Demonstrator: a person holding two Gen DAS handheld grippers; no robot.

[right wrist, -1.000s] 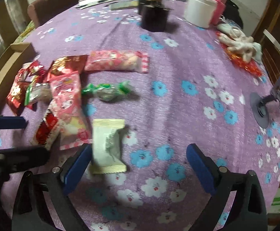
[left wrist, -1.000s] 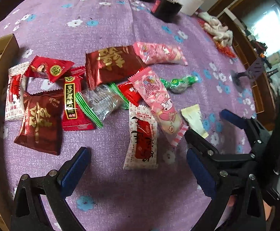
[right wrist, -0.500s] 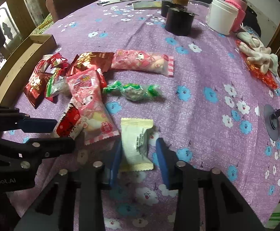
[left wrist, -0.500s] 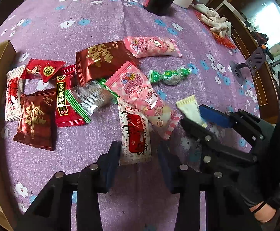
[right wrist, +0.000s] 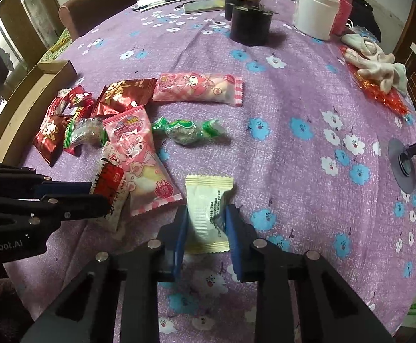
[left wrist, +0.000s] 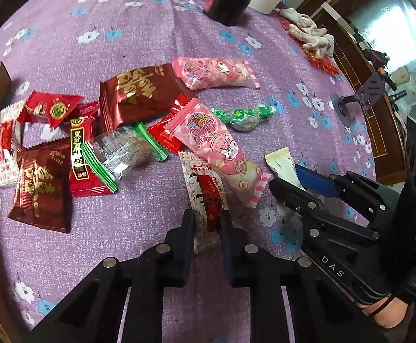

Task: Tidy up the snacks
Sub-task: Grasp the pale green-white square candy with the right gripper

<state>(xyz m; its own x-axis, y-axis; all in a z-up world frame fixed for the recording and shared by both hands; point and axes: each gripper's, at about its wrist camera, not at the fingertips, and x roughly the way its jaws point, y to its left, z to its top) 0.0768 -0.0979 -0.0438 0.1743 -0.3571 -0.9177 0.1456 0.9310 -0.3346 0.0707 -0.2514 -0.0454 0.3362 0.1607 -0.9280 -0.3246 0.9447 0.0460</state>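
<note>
White-red printed snack packet (left wrist: 205, 200) is being closed on by left gripper (left wrist: 206, 223) fingers; cream crinkle-edged wrapper (right wrist: 208, 214) by right gripper (right wrist: 206, 217).

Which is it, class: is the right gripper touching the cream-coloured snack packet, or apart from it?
Touching. The right wrist view shows the right gripper closing, both blue pads pressed against the sides of the cream-coloured snack packet, whose wrapper is crumpling.

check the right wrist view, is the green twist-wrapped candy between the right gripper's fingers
No, the right gripper is closing on the cream packet, while the green candy lies apart, farther up the purple tablecloth.
</note>
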